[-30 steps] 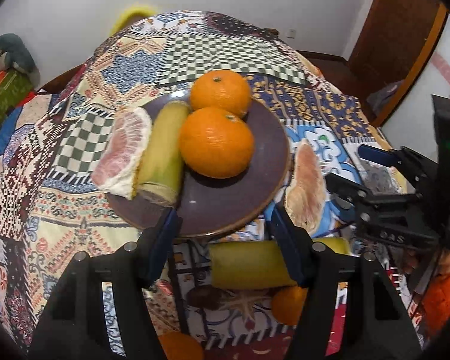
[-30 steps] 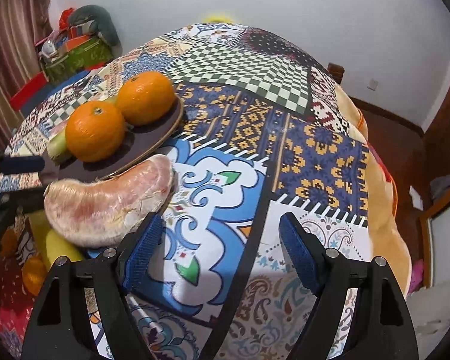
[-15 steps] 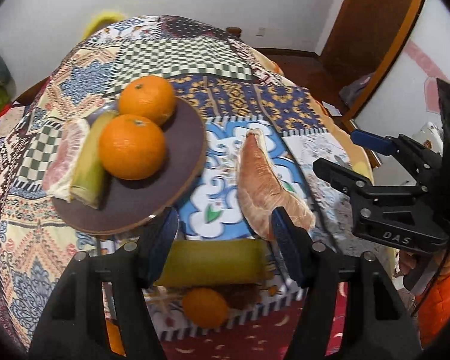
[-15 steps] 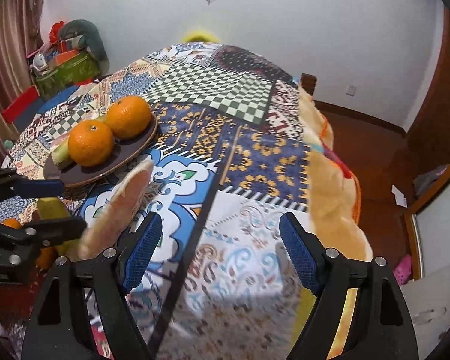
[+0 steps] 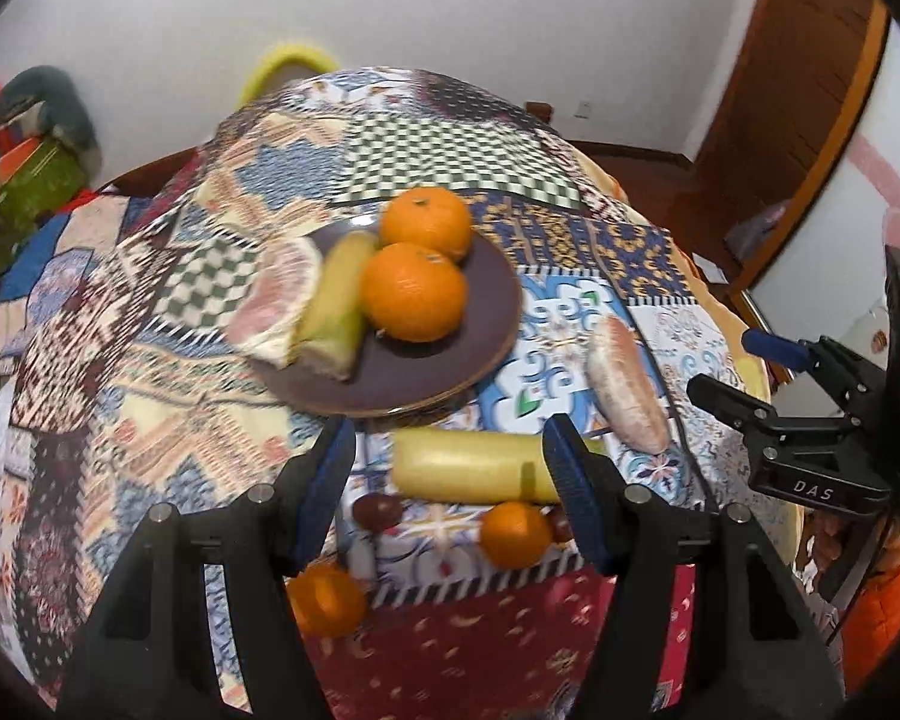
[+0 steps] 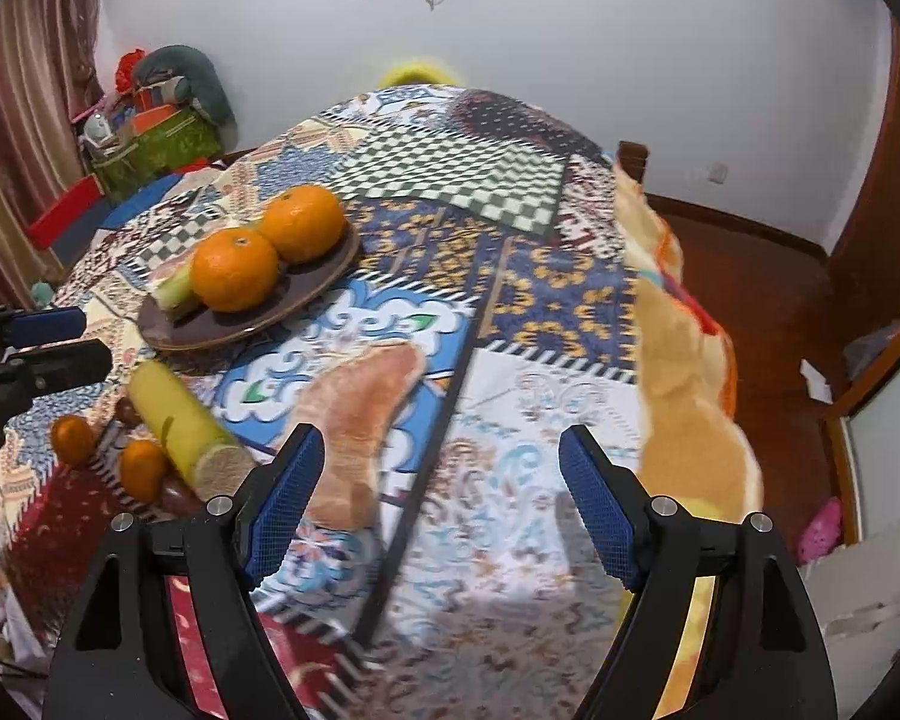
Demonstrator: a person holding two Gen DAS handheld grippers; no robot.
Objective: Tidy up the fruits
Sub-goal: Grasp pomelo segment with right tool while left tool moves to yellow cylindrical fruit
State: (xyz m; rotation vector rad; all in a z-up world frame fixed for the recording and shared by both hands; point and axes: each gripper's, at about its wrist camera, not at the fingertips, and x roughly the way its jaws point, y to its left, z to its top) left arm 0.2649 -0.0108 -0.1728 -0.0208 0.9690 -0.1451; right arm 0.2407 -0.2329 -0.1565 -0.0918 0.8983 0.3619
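Observation:
A dark brown plate (image 5: 486, 324) (image 6: 324, 270) holds two oranges (image 5: 414, 291) (image 6: 234, 276), a green-yellow cane piece (image 5: 336, 312) and a pomelo wedge (image 5: 279, 300). On the cloth lie a second pomelo wedge (image 5: 627, 384) (image 6: 360, 414), a yellow cane piece (image 5: 468, 474) (image 6: 180, 420), two small oranges (image 5: 516, 534) (image 6: 141, 468) and dark small fruits (image 5: 378, 510). My left gripper (image 5: 453, 468) is open and empty above the yellow cane piece. My right gripper (image 6: 441, 492) is open and empty, the loose pomelo wedge by its left finger.
The table carries a patchwork cloth (image 5: 150, 390) (image 6: 510, 312) that hangs over the edges. A wooden door (image 5: 810, 90) and bare floor (image 6: 768, 300) lie to the right. Boxes and clutter (image 6: 150, 138) stand at the far left wall.
Both grippers have pulled back and risen from the table. The plate and the loose pomelo wedge look farther away. Both stay open and empty.

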